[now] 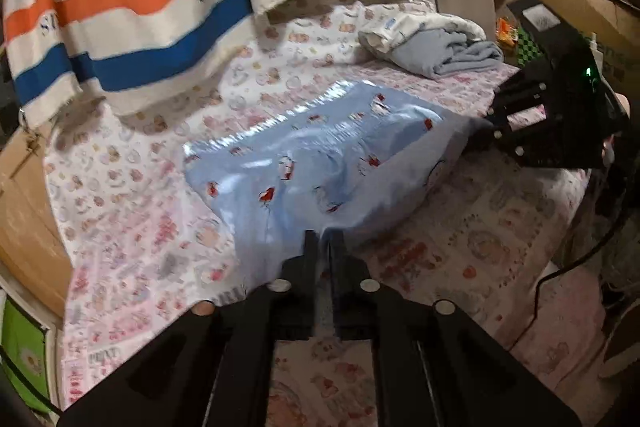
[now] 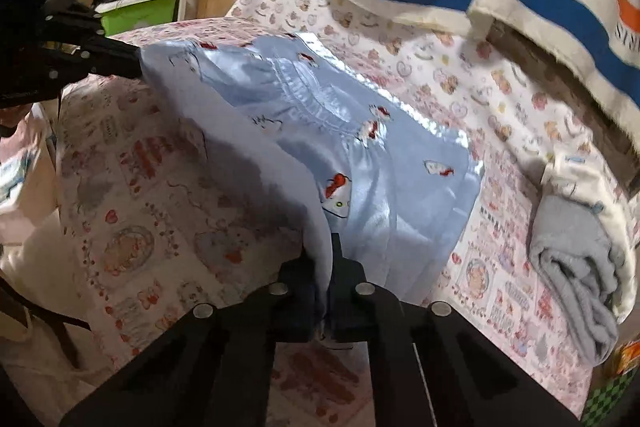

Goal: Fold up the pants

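Pants point(image 1: 320, 163) hang pinched in both my fingers, left point(image 1: 325, 247) and right point(image 2: 331, 251) clamped tight on 2 corners to fold evenly over the bed point(image 1: 132, 163).

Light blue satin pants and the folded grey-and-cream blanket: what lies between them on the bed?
Only bare pink-printed bedsheet separates the light blue satin pants from the folded grey-and-cream blanket, clearest in the right wrist view.

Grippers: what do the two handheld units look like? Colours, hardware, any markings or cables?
Both are matte black. The left gripper has two flat narrow fingers on angular linkage arms with round silver pivot pins. The right gripper has the same build. Seen from the left wrist, the right unit's body carries a white label on top and a lit green LED; a thin black cable runs beside it.
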A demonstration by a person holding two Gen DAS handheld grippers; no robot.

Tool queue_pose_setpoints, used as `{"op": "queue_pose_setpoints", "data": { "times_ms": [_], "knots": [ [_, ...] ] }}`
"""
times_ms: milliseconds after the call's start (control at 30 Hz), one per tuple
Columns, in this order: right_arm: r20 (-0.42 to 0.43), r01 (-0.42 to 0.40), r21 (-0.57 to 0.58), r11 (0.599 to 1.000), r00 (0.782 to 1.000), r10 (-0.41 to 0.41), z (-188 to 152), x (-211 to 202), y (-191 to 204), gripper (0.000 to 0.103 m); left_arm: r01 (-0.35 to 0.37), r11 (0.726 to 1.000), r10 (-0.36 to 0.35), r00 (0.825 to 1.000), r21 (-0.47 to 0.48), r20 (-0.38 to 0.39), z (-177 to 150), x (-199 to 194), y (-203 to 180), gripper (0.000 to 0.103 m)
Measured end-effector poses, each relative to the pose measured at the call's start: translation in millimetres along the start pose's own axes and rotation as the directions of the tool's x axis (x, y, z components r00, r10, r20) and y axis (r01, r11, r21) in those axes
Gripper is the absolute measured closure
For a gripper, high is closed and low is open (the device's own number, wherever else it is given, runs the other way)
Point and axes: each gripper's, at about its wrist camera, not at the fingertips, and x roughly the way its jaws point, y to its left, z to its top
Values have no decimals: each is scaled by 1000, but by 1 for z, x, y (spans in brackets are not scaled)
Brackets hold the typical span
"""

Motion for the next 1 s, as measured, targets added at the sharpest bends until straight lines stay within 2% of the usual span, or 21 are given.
{"op": "queue_pose_setpoints", "data": {
  "times_ms": [67,200,233,333,400,533,633,767,800,867,933,1000],
  "knots": [
    [3,1,0,1000,1000,-1,2,-2,1,99,20,1000,-20,1000,4,-10,-3,4,-1,81],
    [16,11,39,999,1000,-11,7,-9,-10,99,23,999,-22,999,32,-35,-6,14,-5,69],
    [22,12,50,999,1000,-13,9,-11,-14,99,26,999,-24,999,38,-41,-6,16,-6,63],
    [37,11,81,997,999,-14,13,-18,-22,99,-4,999,6,1000,48,-29,-5,20,-7,58],
    [47,9,92,996,999,-13,15,-21,-26,99,-16,999,17,1000,42,-15,-2,23,-6,51],
    [68,9,116,993,998,-17,21,-26,-31,99,12,998,-11,1000,63,-15,3,28,-10,49],
    [82,9,122,992,996,-19,24,-29,-32,99,0,995,1,1000,100,-7,6,31,-14,47],
    [93,14,129,992,995,-26,24,-31,-35,99,5,998,-2,999,62,-47,7,43,-4,47],
    [93,12,133,991,995,-24,24,-31,-37,99,16,999,-14,999,41,-52,7,44,0,51],
    [87,9,135,991,996,-21,22,-30,-38,99,23,1000,-24,997,-9,-67,8,45,9,91],
    [82,-1,131,991,997,-10,19,-30,-36,99,77,994,-81,995,-77,-58,10,40,19,100],
    [87,-5,126,992,996,-6,15,-32,-31,99,79,993,-83,996,-89,-40,11,32,21,101]
  ]
}}
